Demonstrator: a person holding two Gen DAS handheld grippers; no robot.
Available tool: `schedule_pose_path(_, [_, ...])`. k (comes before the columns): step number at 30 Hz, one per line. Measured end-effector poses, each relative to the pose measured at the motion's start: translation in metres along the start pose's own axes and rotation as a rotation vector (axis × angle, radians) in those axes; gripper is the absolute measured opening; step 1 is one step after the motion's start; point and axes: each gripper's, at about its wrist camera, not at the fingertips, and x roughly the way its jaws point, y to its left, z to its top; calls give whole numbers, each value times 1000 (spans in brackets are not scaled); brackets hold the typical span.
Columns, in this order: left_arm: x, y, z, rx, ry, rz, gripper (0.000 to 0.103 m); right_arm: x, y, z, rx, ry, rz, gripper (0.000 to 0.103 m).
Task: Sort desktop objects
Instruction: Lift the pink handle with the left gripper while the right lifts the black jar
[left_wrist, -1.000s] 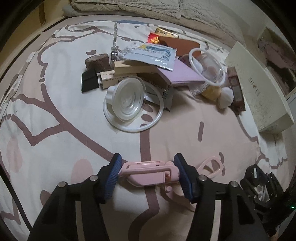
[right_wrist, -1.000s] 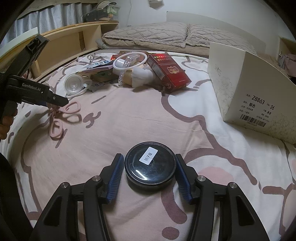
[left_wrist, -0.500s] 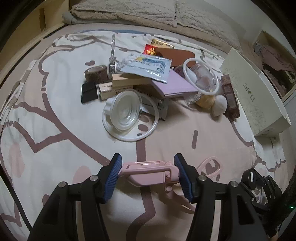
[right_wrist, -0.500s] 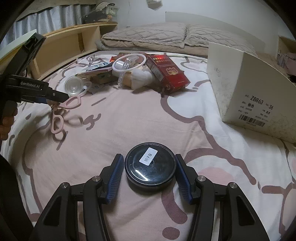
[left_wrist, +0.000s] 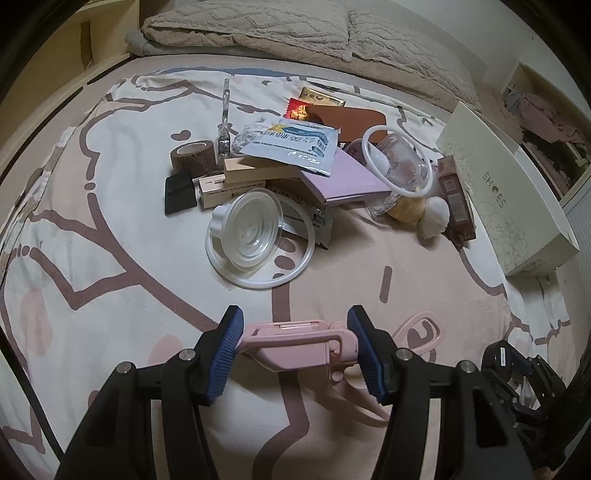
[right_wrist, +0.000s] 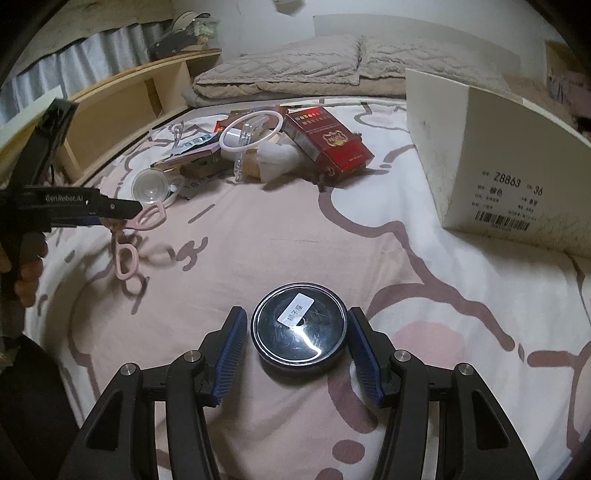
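While the left claw (left_wrist: 295, 345) is clamped on a pink folding scissors (left_wrist: 295, 343), its blue pads pressing both ends of the folded body, the scissors' looped handles hang below and to the side, clear of the patterned bedsheet (left_wrist: 110, 288); in the right wrist view the same scissors (right_wrist: 127, 243) dangle from that claw's tip (right_wrist: 122, 210) above the bed. Taking the white shoe box (left_wrist: 495, 192) as the landmark, the heap of clutter lies to its left: nearest it a narrow brown carton (left_wrist: 456, 199), then a clear cup with a white ring (left_wrist: 399, 166) resting on a yellowish and a white lump, then a purple book (left_wrist: 343, 177) under a blue-and-white sachet (left_wrist: 291, 142). Farther from the box sit a clear plastic lid (left_wrist: 245, 230) inside a larger white ring, a roll of brown tape (left_wrist: 192, 157) and a small black pad (left_wrist: 179, 192). The right claw (right_wrist: 295, 352) stands apart around a round black tin (right_wrist: 299, 326) with a white label; whether the pads touch the tin's sides cannot be told, though a thin gap seems to show on each side. That tin rests on the bedsheet well in front of the shoe box (right_wrist: 491, 155), and a red carton (right_wrist: 325, 142) lies to the box's left, against the heap.
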Motion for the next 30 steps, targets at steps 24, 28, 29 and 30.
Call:
schedule_pose_path(24, [-25,0,4,-8,-137,32,59,3,19,-2,-113,34,-134,51])
schedule_pose_path(28, [-29,-3,4,0,-155,23,59,0,23,-3,-108,43,-151,51])
schedule_pose_path(29, [-30,-3,4,1,-159,20,59,-1,24,-2,-108,49,-155,51])
schedule_pose_path(30, [-31,-3,4,1,-163,15,59,-1,24,-1,-106,54,-157,51])
